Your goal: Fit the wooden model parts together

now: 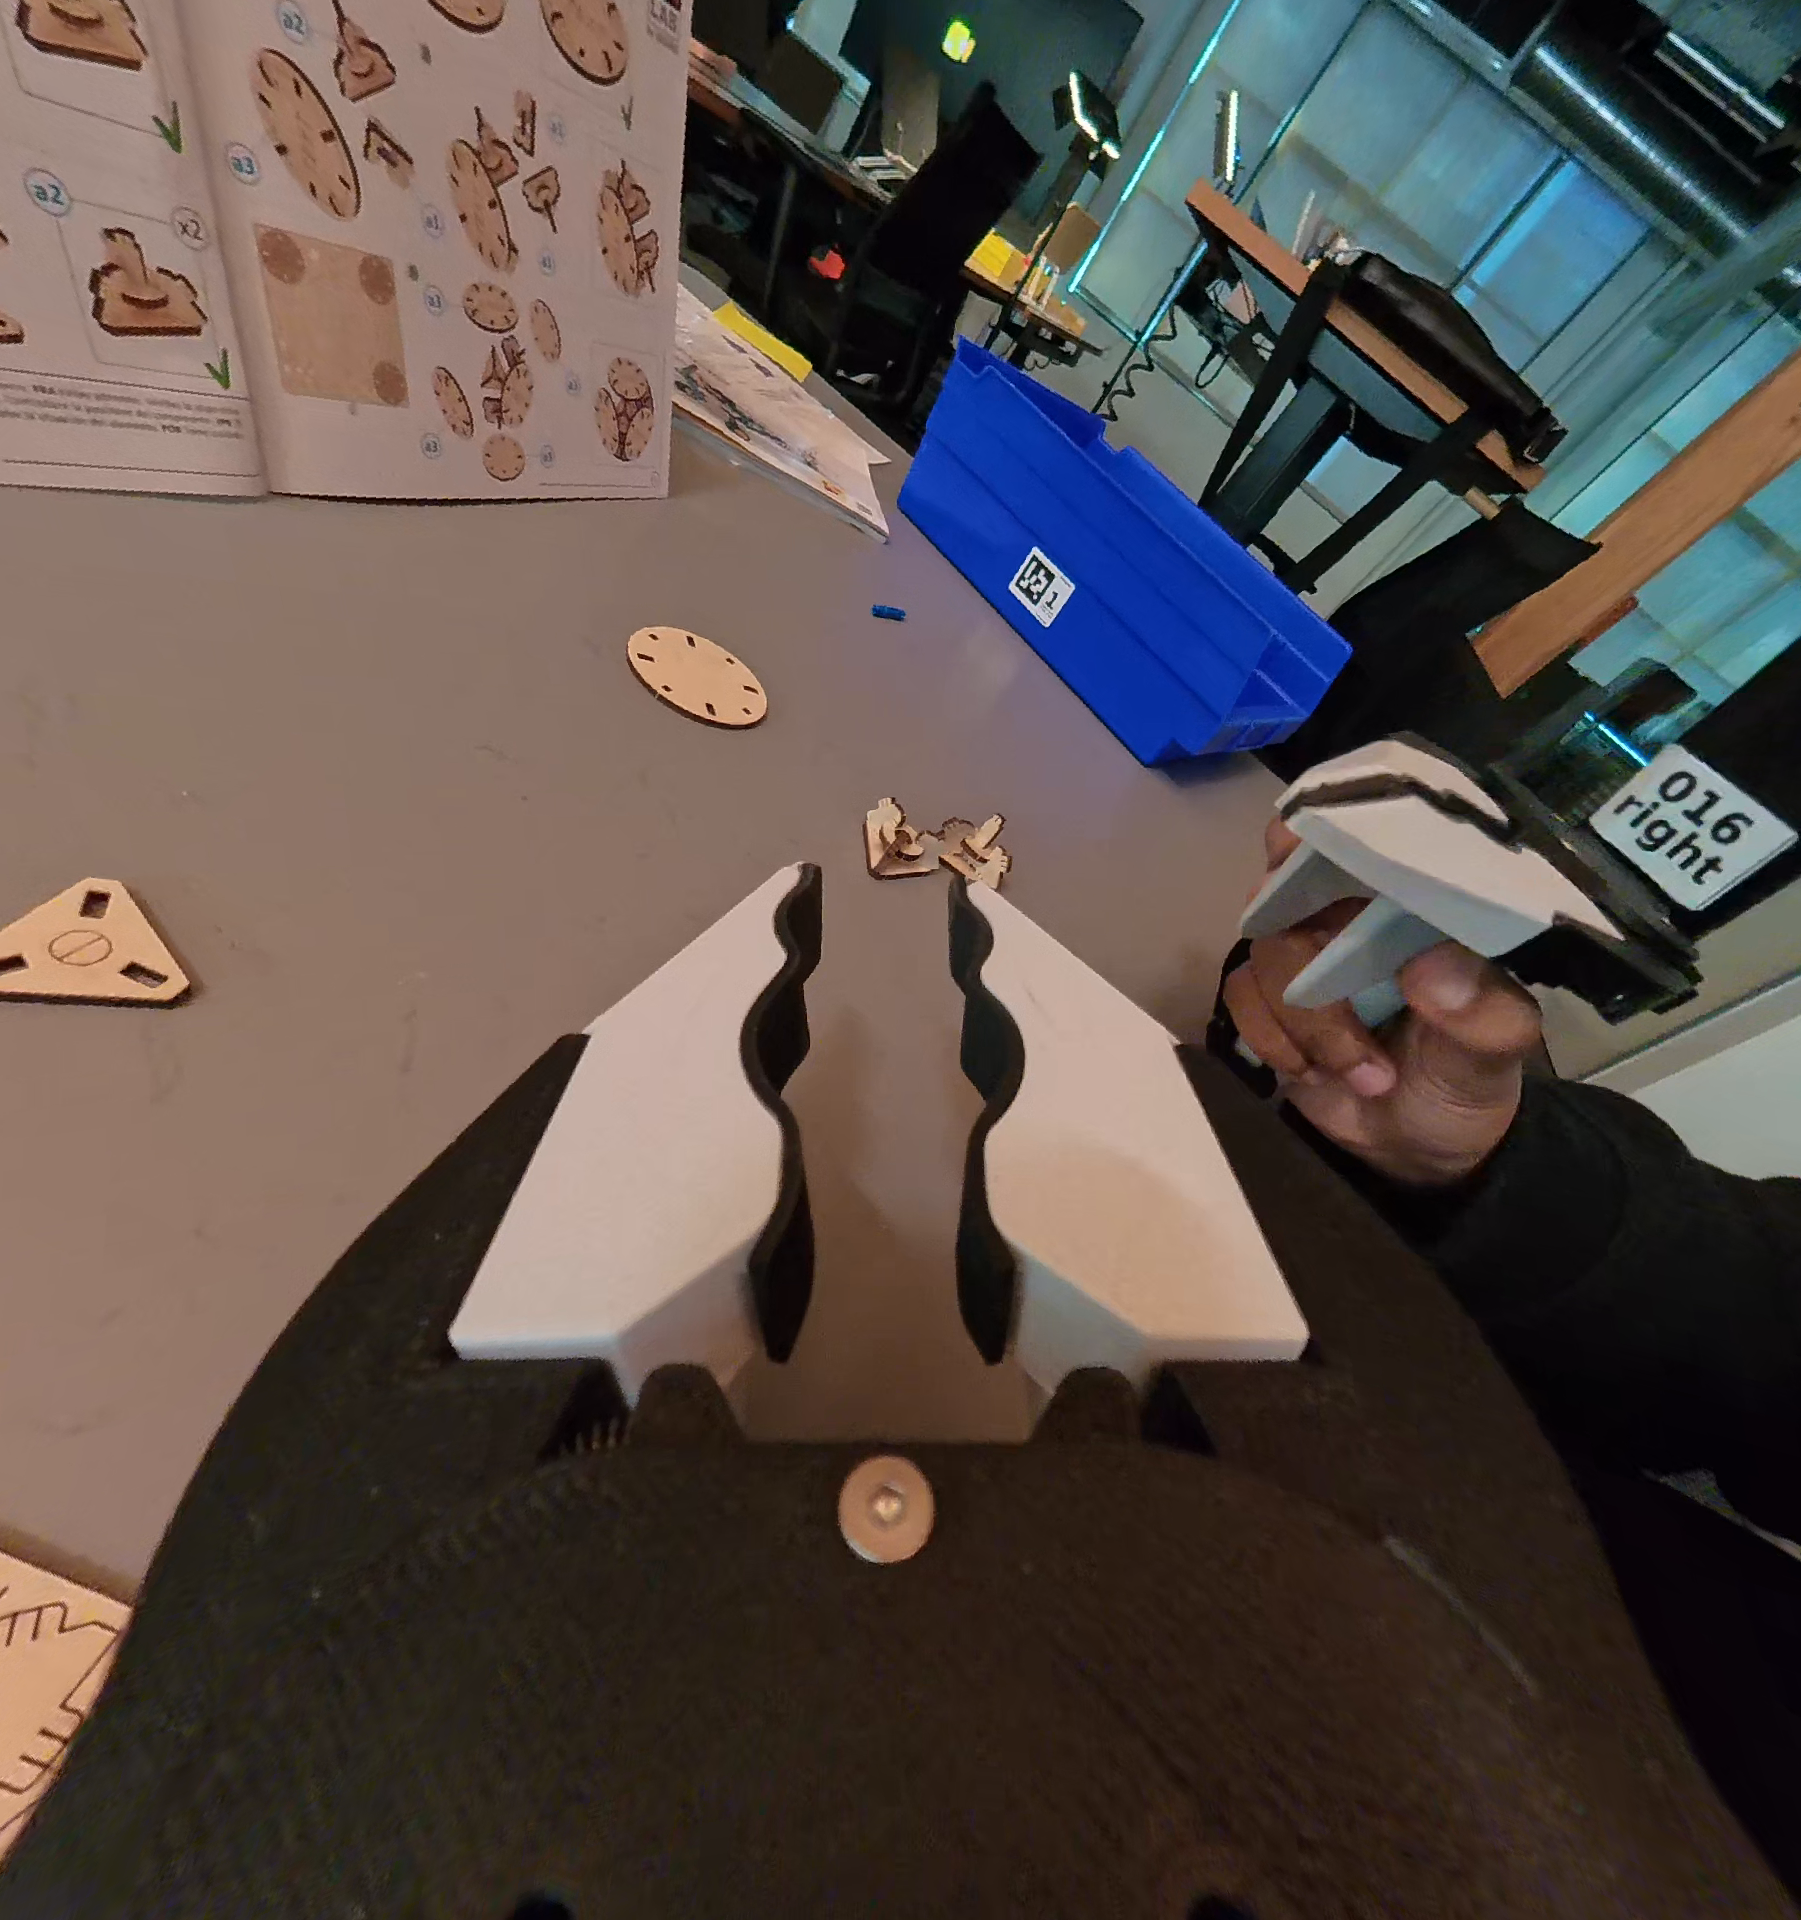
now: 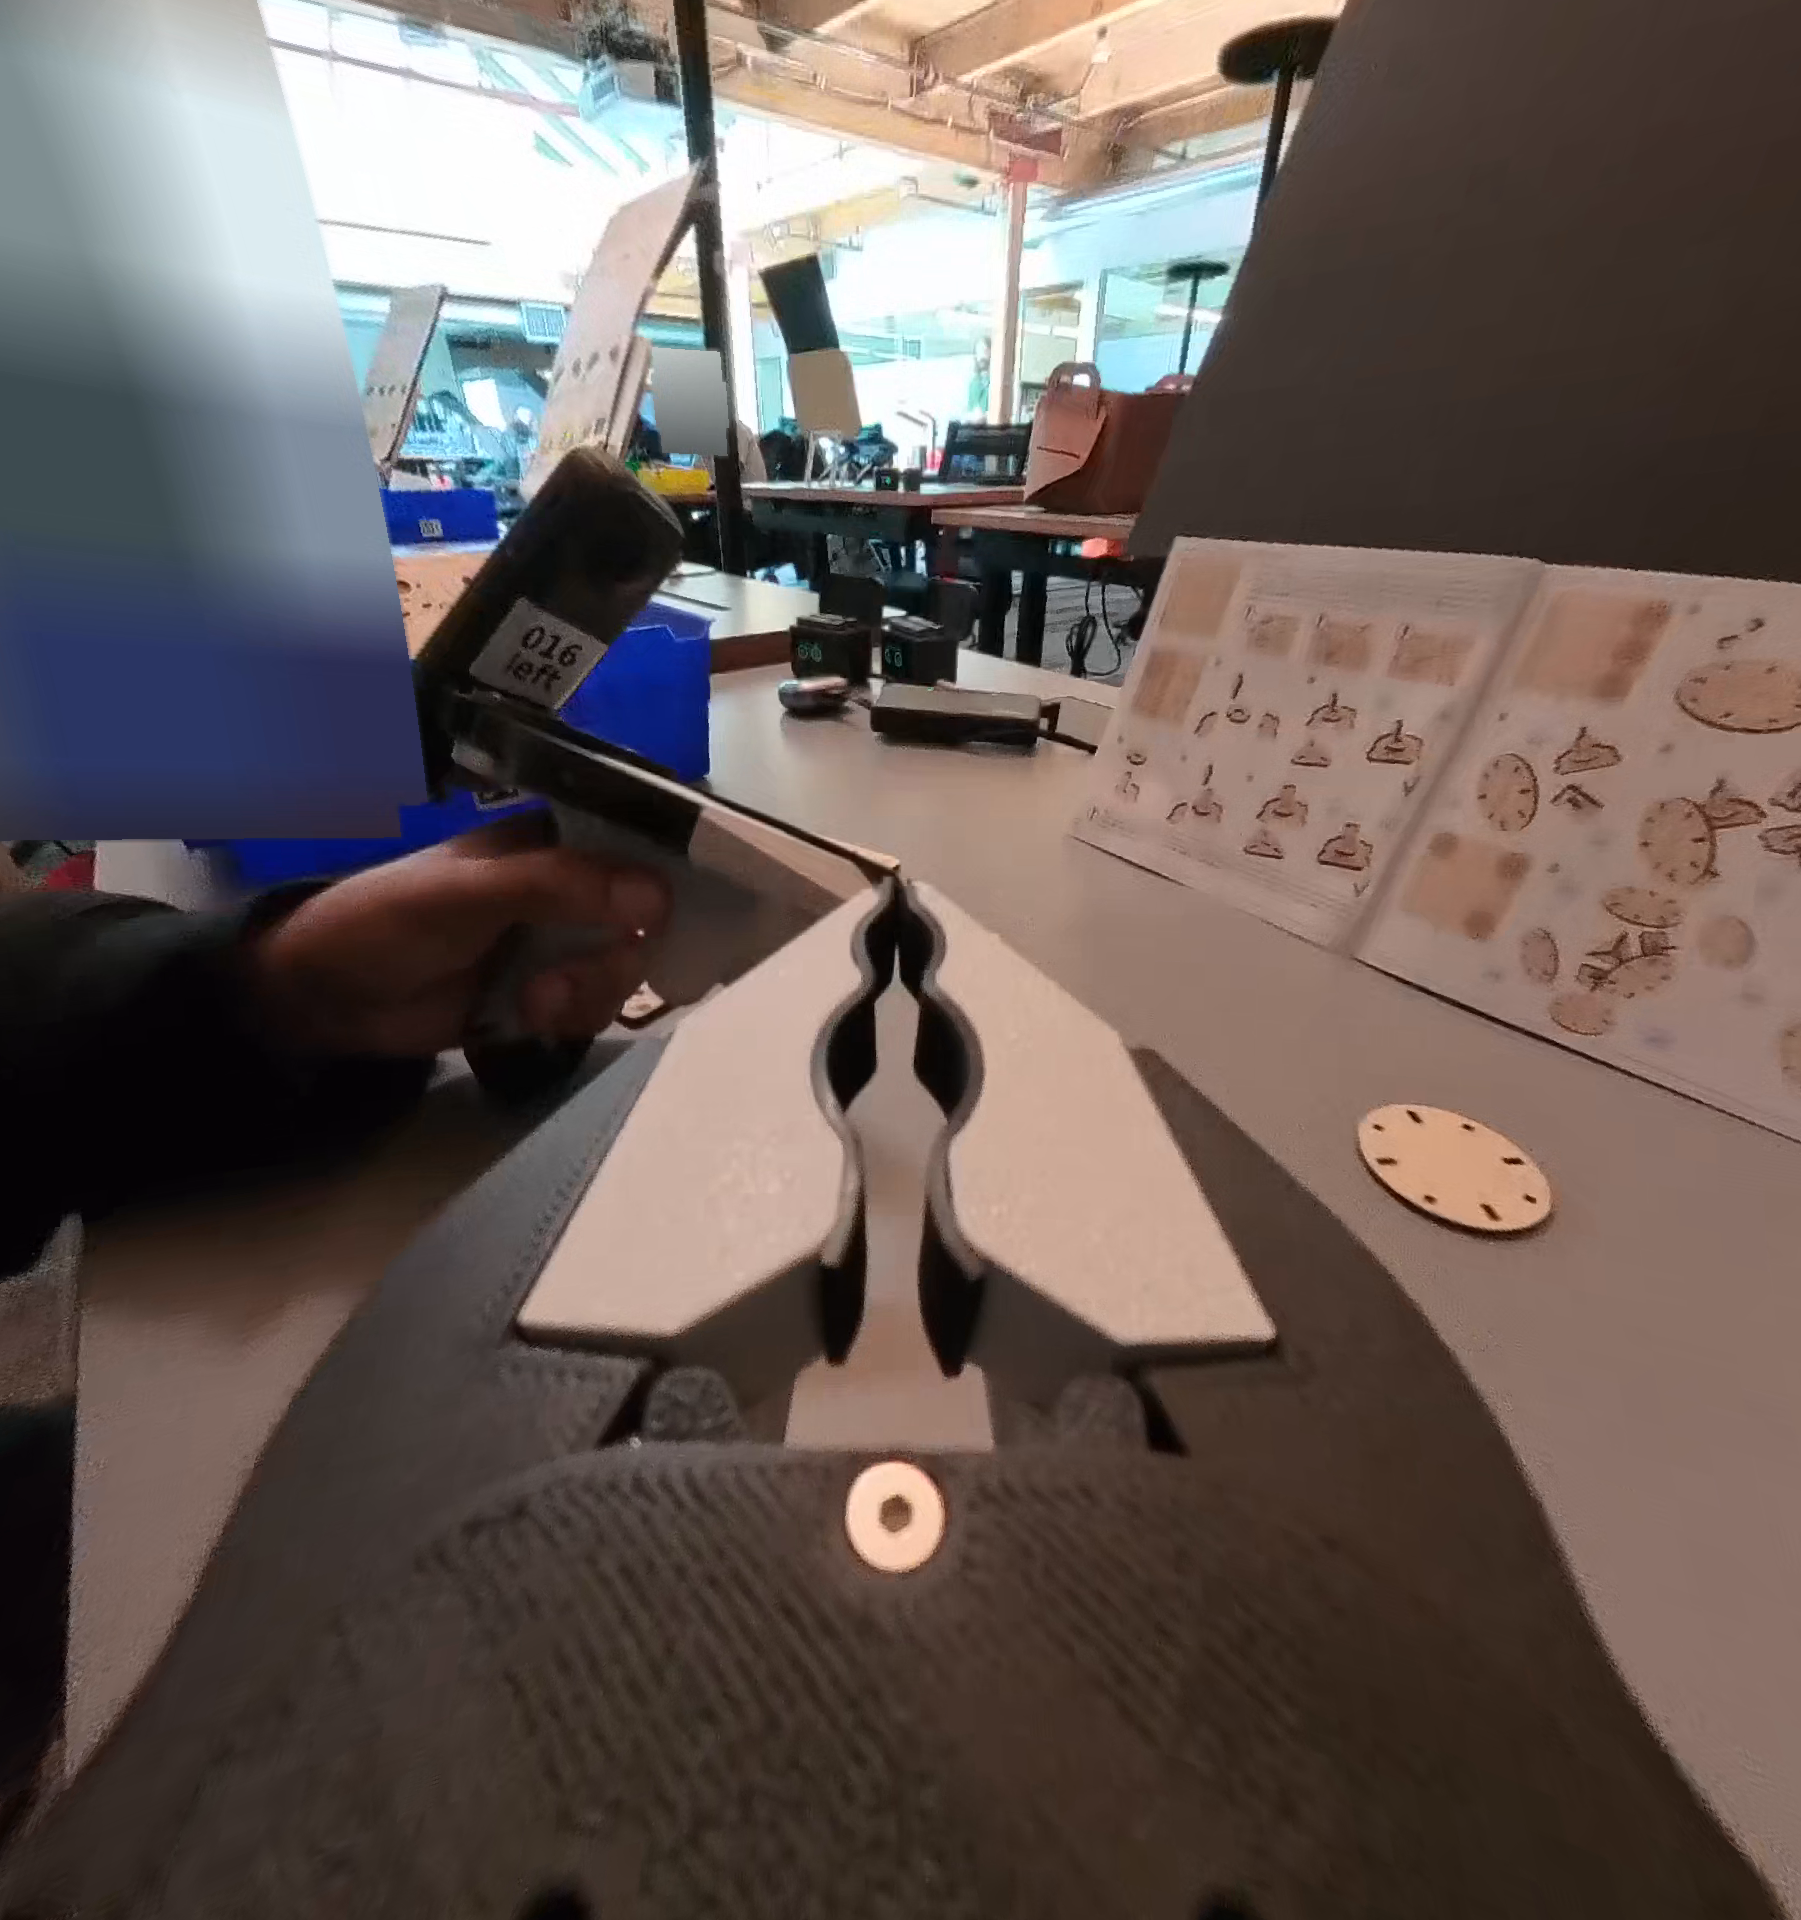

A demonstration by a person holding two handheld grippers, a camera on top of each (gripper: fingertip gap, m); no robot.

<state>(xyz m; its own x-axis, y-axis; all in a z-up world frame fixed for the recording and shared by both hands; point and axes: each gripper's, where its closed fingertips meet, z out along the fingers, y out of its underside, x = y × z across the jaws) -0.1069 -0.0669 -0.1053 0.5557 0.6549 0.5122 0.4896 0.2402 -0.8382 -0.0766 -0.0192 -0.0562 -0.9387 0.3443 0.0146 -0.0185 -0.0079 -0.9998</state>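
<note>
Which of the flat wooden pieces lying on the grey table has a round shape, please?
The wooden disc with slots around its edge, near the blue bin. The other flat piece, farther left, is a triangle.

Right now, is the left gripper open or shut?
Open. The left gripper shows bare grey table between its fingertips, nothing held; the small wooden pieces lie just beyond them.

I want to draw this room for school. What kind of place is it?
Probably a shared workshop or maker lab. A grey worktable holds laser-cut wooden pieces like a slotted disc, an open assembly booklet and a blue parts bin, with more workbenches behind.
</note>
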